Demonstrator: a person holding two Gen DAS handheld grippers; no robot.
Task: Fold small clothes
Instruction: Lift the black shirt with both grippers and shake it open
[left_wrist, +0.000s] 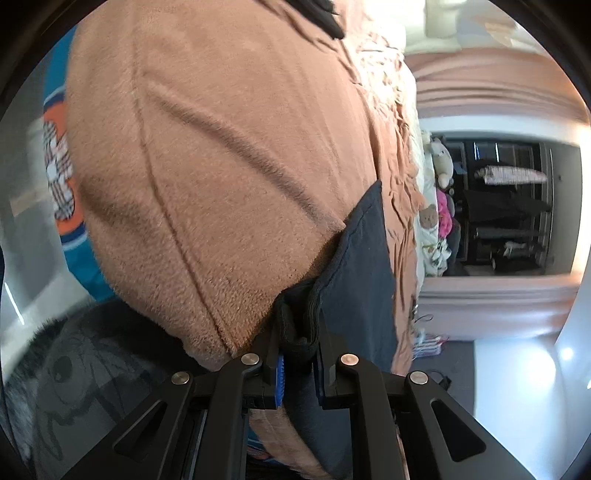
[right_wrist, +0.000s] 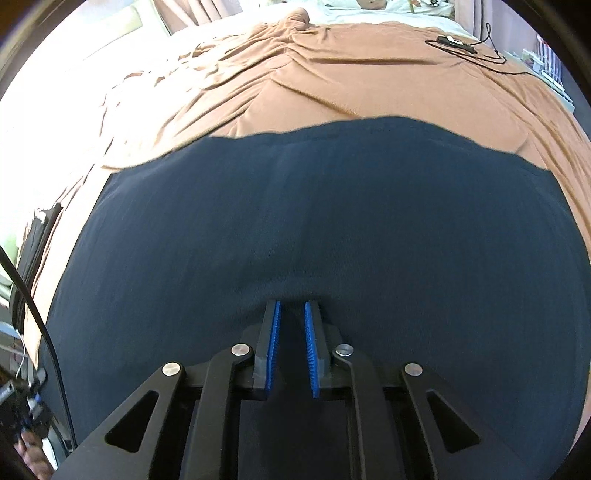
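A dark navy garment (right_wrist: 314, 221) lies spread flat on a tan blanket (right_wrist: 369, 85) on a bed. My right gripper (right_wrist: 292, 306) sits low over the garment's near edge, its blue pads a small gap apart with navy cloth showing between them. In the left wrist view my left gripper (left_wrist: 298, 332) is shut on a bunched black hem of the navy garment (left_wrist: 362, 258), which hangs past the edge of the tan blanket (left_wrist: 221, 147).
A black cable and small device (right_wrist: 458, 42) lie on the blanket at the far right. A blue and orange printed cloth (left_wrist: 62, 177) lies under the blanket. Shelving with stuffed toys (left_wrist: 443, 162) stands by the bed. A grey printed cloth (left_wrist: 74, 369) is at lower left.
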